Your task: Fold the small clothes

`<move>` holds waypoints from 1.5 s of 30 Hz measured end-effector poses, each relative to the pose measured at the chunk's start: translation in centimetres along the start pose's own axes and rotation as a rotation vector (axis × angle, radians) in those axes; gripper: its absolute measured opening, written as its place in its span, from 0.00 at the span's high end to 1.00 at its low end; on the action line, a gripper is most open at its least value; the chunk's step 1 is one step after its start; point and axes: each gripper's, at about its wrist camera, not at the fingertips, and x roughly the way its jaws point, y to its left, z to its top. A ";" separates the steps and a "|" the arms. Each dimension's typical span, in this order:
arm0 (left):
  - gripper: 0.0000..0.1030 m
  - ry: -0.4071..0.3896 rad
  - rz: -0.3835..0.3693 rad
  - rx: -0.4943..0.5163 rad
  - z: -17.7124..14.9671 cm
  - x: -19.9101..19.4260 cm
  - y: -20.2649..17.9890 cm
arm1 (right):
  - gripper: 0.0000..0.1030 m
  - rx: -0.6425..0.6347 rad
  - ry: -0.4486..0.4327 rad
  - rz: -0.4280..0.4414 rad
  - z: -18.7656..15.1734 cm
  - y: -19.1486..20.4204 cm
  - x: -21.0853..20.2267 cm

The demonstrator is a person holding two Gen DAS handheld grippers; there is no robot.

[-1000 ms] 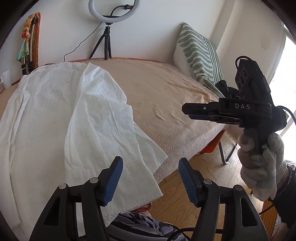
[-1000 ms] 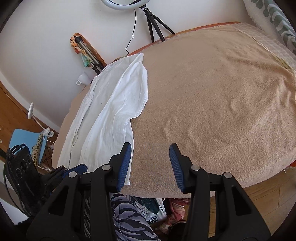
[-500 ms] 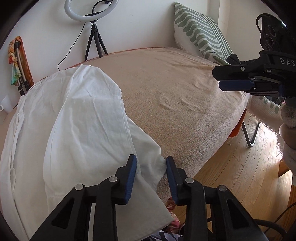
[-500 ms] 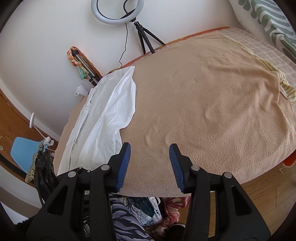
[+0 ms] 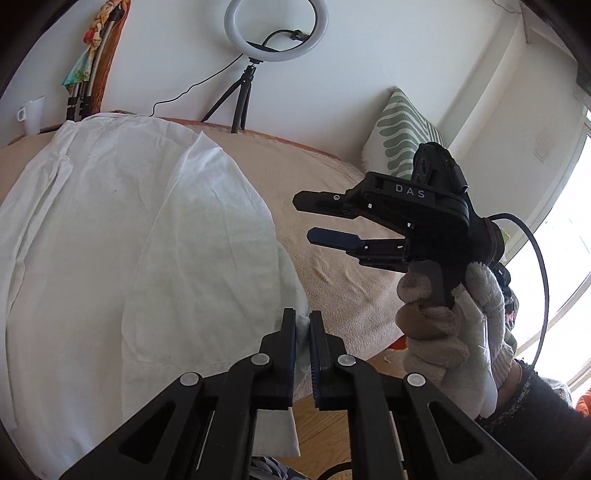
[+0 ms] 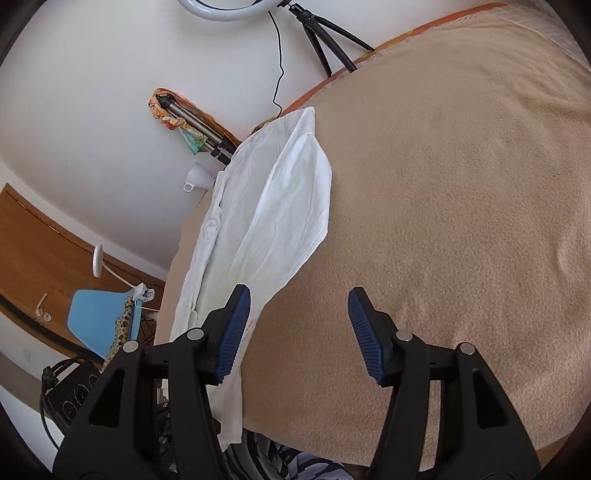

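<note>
A white shirt (image 5: 129,240) lies spread over the left part of a bed covered by a beige blanket (image 5: 332,258), one side folded over onto itself. My left gripper (image 5: 303,321) is shut on the shirt's right-hand edge near the bed's front, with white cloth pinched between its blue pads. A gloved hand holds my right gripper (image 5: 308,218) in the air to the right, above the blanket. In the right wrist view, the right gripper (image 6: 299,295) hovers over bare blanket (image 6: 443,184) beside the shirt (image 6: 280,206). Its jaws are opening and hold nothing.
A ring light on a tripod (image 5: 275,29) stands behind the bed, a green-patterned pillow (image 5: 402,136) leans at the far right, and a white mug (image 5: 31,110) sits at the far left. A blue chair (image 6: 99,317) stands on the wooden floor. Patterned clothes (image 6: 288,458) lie below the bed's front edge.
My left gripper's jaws came together onto the shirt's edge, then lifted it slightly. My right gripper swung left toward the shirt and its jaws widened.
</note>
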 end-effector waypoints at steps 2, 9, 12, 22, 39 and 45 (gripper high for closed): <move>0.97 -0.012 -0.012 -0.022 0.0 -0.4 0.3 | 0.43 0.036 0.013 0.014 1.2 -0.4 2.3; 0.97 -0.021 -0.060 -0.086 -0.2 -0.8 1.0 | 0.51 0.098 0.054 -0.019 3.4 -0.6 8.5; 0.97 -0.016 -0.075 -0.110 -0.5 -0.4 1.4 | 0.89 0.100 0.072 -0.009 4.1 -0.2 9.6; 0.97 -0.025 -0.127 -0.157 -0.8 -0.3 2.3 | 0.96 -0.196 0.083 -0.256 6.4 6.8 8.7; 0.97 -0.118 -0.137 -0.313 -2.4 -7.1 8.5 | 0.96 -0.537 0.197 -0.398 3.4 19.3 16.6; 0.97 -0.115 -0.118 -0.386 -3.9 -9.1 11.6 | 0.96 -0.559 0.263 -0.407 1.0 20.3 21.2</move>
